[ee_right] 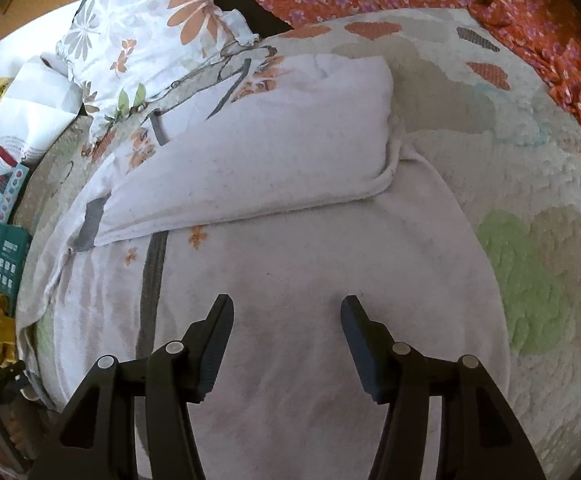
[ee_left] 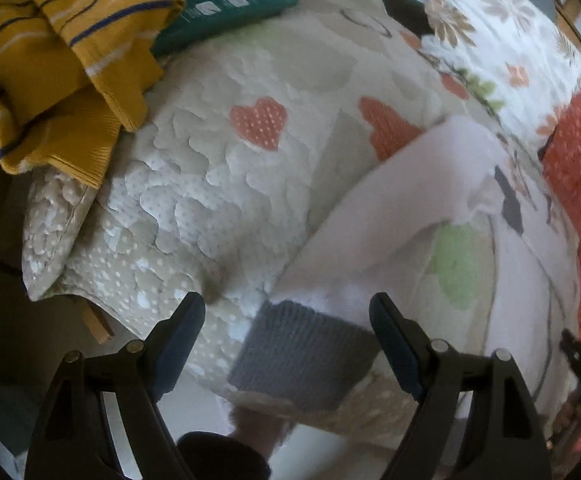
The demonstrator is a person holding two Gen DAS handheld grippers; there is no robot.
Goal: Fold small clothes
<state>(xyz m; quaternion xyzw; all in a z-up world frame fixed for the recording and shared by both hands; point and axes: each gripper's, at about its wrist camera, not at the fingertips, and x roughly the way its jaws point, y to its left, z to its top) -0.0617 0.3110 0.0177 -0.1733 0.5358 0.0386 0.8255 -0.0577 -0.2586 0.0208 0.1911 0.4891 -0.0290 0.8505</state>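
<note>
Right wrist view: white garment (ee_right: 274,264) beneath the right gripper (ee_right: 287,322), jaws apart, empty

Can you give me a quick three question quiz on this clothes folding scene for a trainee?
1. True or false: the right gripper is clamped on the white garment.
2. Which part of the garment lies between the left gripper fingers: A collar, B grey ribbed cuff, C zip?
3. What colour is the striped garment lying apart on the quilt?

Key: 1 false, its fingers stand apart above the cloth; 2 B; 3 mustard yellow.
</note>
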